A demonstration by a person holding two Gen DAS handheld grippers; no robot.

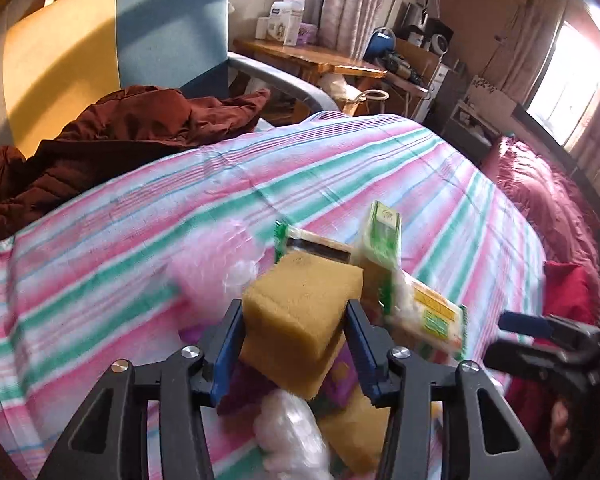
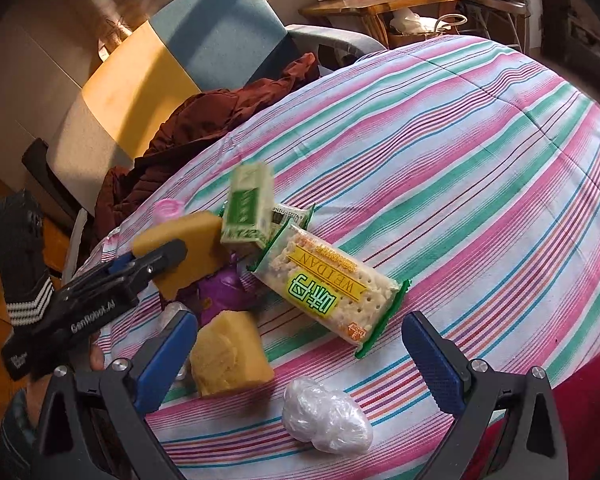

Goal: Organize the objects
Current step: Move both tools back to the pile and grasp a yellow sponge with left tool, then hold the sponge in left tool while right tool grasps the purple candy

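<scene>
A yellow-brown sponge (image 1: pixel 300 280) sits between the blue pads of my left gripper (image 1: pixel 295 310), which is shut on it just above the striped bedcover (image 1: pixel 340 168). The right wrist view shows the same sponge (image 2: pixel 192 232) in the left gripper (image 2: pixel 172 250). Beside it lie a cracker packet (image 2: pixel 332 288), a blurred, tilted green box (image 2: pixel 248 208) and a purple packet (image 2: pixel 220 292). My right gripper (image 2: pixel 300 360) hangs open over a second yellow sponge (image 2: pixel 228 356) and a clear plastic wad (image 2: pixel 324 416), touching neither.
A dark red jacket (image 1: pixel 120 140) lies on the blue and yellow chair (image 1: pixel 140 40) at the cover's far left edge. A red quilt (image 1: pixel 548 208) borders the right side. A wooden table (image 1: pixel 308 56) with boxes stands behind. A pink plastic piece (image 2: pixel 168 208) lies by the pile.
</scene>
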